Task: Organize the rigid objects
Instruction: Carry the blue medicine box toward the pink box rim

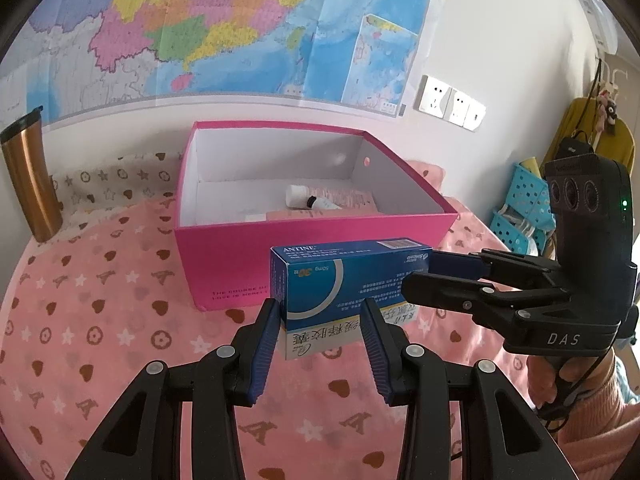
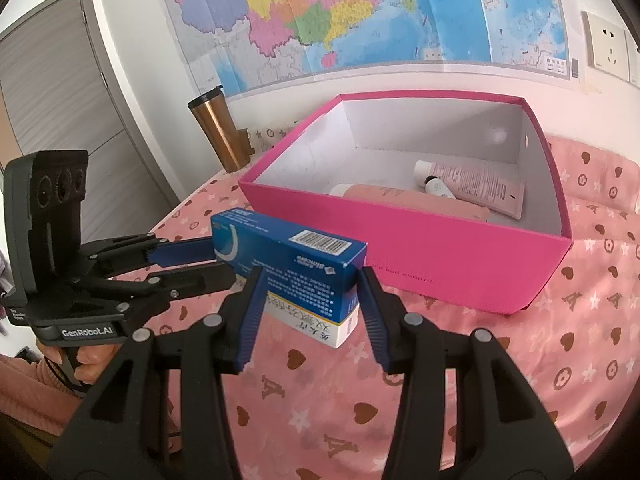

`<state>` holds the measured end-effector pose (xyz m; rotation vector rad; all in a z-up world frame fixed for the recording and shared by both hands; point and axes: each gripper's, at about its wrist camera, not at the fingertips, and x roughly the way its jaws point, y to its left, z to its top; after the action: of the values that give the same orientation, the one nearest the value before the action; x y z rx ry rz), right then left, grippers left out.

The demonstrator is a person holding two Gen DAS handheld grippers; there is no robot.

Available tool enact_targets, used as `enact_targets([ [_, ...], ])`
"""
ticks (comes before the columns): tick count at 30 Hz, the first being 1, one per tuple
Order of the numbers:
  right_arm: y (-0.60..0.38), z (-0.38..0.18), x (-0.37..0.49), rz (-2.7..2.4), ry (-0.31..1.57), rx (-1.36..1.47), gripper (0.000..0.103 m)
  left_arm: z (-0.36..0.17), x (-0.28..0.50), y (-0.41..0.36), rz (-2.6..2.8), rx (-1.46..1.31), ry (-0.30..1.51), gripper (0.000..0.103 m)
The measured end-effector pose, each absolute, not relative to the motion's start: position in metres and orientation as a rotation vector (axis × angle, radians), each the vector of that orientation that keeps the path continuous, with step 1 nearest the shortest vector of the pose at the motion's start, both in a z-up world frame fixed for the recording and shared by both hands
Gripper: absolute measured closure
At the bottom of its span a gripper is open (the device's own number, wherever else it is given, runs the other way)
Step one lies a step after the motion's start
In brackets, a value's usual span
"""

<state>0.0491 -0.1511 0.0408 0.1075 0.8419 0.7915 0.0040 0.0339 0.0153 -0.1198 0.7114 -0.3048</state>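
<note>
A blue-and-white medicine box hangs just above the pink cloth, in front of the open pink storage box. My left gripper is shut on one end of it. From the other side my right gripper is shut on the opposite end. Inside the pink box lie a pink printed tube, a peach tube and a small white tube with a black cap.
A copper tumbler stands at the back left by the wall. Blue perforated baskets sit off the table's right side. Hands hold the gripper handles. A map and sockets cover the wall behind.
</note>
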Motion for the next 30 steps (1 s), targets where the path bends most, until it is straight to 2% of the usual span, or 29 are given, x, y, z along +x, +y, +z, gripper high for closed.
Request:
enact_targets([
  [30,-0.149,0.052,0.055,0.791,0.8,0.098,0.054,0.025,0.013,0.036,-0.295,-0.106,0.676,0.062],
])
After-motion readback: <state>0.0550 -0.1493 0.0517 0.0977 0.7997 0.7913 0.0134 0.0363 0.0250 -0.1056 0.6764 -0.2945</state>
